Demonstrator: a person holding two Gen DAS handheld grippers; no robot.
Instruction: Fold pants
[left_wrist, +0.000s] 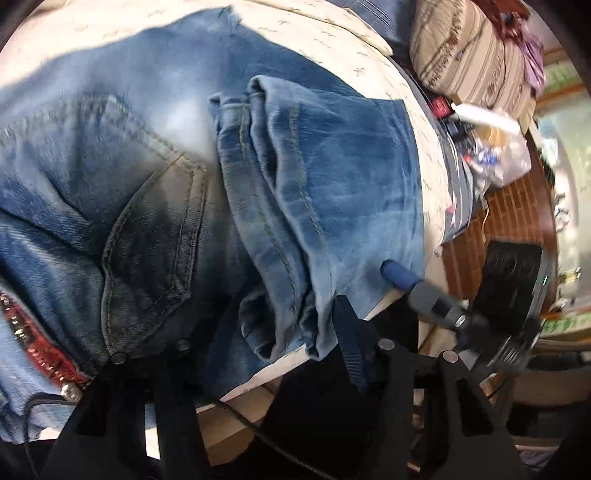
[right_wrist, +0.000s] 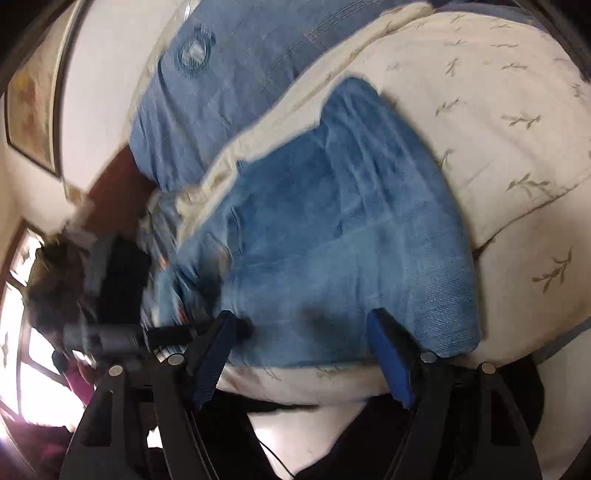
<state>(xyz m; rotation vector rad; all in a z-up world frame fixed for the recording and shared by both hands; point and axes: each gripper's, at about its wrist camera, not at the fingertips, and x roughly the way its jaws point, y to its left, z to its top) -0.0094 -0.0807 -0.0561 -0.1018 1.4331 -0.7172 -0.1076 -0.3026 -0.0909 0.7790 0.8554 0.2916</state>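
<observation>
One pair of jeans (left_wrist: 177, 155) lies folded on the bed (right_wrist: 517, 110). Your two grippers: right gripper (right_wrist: 301, 325) is wide open, gripping nothing; left gripper (left_wrist: 266, 332) is part open, empty. No legible writing.

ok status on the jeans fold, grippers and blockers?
Left gripper open, right gripper open. Jeans folded on the bed, released. Nothing in the way.

Left wrist view: jeans (left_wrist: 155, 177) run off the left edge; left gripper's (left_wrist: 258, 332) left finger hidden under denim. Clutter (left_wrist: 491, 147) at upper right too small to identify. Right wrist view: lower left smeared by blur, dark shape (right_wrist: 122, 280) unreadable.
</observation>
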